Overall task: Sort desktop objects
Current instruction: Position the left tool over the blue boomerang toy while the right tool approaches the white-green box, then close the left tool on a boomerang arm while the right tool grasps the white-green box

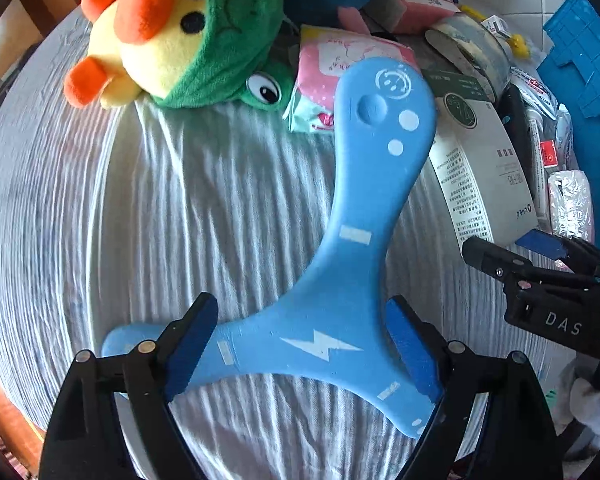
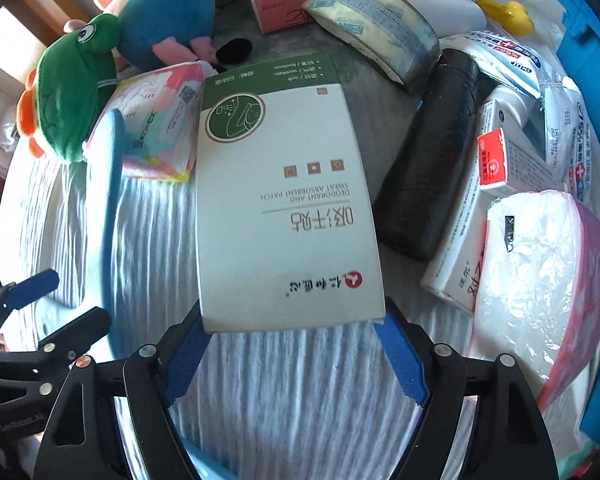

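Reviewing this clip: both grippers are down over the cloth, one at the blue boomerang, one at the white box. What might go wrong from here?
1. The right gripper pads sit only at the near corners of the white box; it may pivot or slip out.
2. The boomerang tip lies on the pink tissue pack, so lifting with the left gripper may drag it.
3. The grippers work close together and might bump.

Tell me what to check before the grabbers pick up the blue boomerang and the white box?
1. Left gripper straddles the blue boomerang: ok.
2. Left pads pressing on it: not ok, gaps show.
3. Right gripper is at the white box near edge: ok.
4. Right pads squeezing the box: cannot tell.
5. Boomerang tip free of the pink tissue pack: not ok, it lies over it.
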`<act>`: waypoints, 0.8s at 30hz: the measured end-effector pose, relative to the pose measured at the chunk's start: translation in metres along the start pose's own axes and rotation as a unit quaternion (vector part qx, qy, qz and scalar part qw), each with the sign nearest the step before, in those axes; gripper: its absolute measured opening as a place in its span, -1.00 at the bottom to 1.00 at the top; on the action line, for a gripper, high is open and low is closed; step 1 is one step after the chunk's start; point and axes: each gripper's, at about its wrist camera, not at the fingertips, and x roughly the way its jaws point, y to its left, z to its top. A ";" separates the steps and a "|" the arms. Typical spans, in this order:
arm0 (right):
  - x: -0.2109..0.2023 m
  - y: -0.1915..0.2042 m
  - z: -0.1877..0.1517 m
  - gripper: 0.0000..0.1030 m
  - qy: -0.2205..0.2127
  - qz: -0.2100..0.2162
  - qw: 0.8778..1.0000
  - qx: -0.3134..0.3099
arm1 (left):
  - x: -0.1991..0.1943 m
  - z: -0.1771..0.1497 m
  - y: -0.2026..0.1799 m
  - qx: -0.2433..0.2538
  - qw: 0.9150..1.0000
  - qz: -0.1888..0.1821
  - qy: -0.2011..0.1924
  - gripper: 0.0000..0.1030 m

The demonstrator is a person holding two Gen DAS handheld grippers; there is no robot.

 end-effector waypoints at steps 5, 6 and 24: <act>0.002 0.001 0.000 0.65 0.003 -0.001 1.000 -0.015 | -0.003 -0.023 0.003 -0.044 0.999 0.006 0.029 0.67; 0.002 0.002 0.000 0.66 0.003 -0.001 1.000 -0.020 | -0.003 -0.027 0.002 -0.049 0.998 0.012 0.035 0.68; 0.003 -0.006 0.009 0.64 -0.003 -0.007 0.998 -0.056 | -0.007 -0.022 0.013 -0.059 0.995 0.070 -0.038 1.00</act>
